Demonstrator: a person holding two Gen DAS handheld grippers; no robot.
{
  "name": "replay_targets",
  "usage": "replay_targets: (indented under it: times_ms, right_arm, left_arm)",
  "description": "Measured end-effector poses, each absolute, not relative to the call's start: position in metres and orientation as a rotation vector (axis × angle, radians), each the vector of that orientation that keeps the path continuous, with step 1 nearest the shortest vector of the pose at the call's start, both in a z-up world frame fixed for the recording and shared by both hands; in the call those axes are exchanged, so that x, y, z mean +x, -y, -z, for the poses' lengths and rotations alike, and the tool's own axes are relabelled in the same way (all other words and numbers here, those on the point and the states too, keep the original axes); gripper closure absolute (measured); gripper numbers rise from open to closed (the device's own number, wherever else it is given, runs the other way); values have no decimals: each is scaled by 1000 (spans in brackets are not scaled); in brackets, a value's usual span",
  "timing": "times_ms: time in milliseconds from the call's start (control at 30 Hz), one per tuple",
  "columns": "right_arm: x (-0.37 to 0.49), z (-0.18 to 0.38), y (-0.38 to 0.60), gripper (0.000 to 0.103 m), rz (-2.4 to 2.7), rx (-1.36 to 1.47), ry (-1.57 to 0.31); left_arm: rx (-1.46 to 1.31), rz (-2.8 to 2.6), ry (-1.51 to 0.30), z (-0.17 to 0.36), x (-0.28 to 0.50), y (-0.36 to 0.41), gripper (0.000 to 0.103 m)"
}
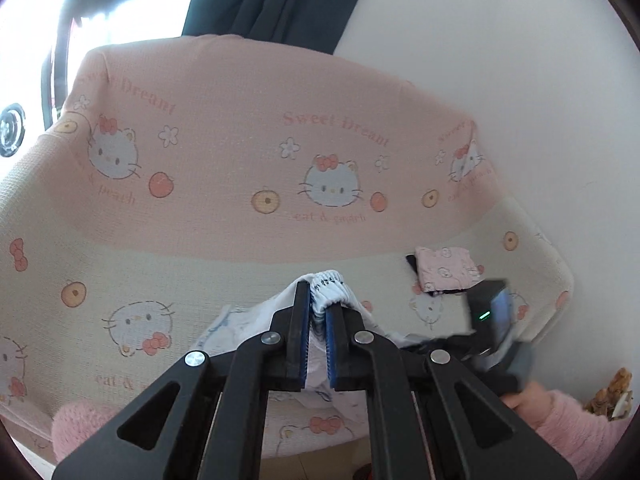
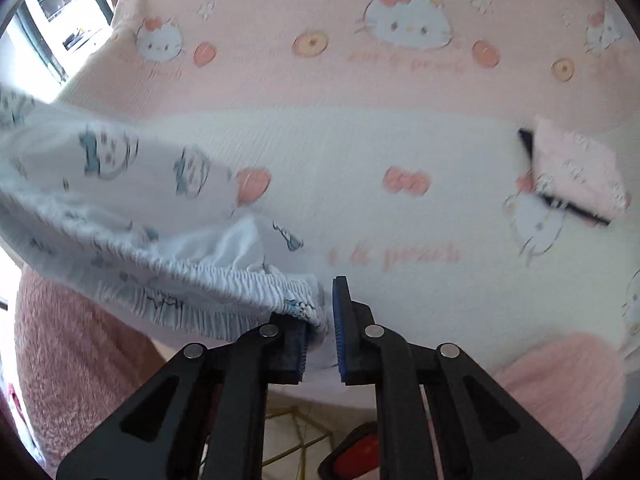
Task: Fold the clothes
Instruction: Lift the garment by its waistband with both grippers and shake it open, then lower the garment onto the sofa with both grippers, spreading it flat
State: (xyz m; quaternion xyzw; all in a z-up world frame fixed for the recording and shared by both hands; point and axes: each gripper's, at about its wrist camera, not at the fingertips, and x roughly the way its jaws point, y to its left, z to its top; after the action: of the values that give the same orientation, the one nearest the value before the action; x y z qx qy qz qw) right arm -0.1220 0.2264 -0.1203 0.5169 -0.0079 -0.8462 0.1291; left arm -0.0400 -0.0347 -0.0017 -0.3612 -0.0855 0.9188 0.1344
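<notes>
Both claws, left claw [image 1: 318,312] and right claw [image 2: 320,320], clamp the white shorts' waistband [image 2: 224,280], unfolded, while a folded pink garment [image 2: 576,168] lies far right.

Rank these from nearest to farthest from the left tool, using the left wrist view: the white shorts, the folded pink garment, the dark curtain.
1. White shorts: clamped in the left tool.
2. Folded pink garment: on the seat, ahead to the right.
3. Dark curtain: behind the sofa back, top centre.
</notes>
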Motion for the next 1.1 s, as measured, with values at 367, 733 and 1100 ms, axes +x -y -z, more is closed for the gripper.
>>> replay_targets:
  times_ms: [367, 733, 1100]
  right_arm:
    - [-115, -148, -248, 93, 2833, 686, 41]
    - [-70, 119, -262, 93, 2471, 1633, 366]
    - [-65, 209, -243, 91, 2304, 1889, 260]
  left_arm:
    - [-661, -2790, 81, -94, -30, 33, 96]
    - [-1679, -2377, 215, 170, -47, 19, 96]
    - [-1811, -2243, 458, 216, -32, 40, 89]
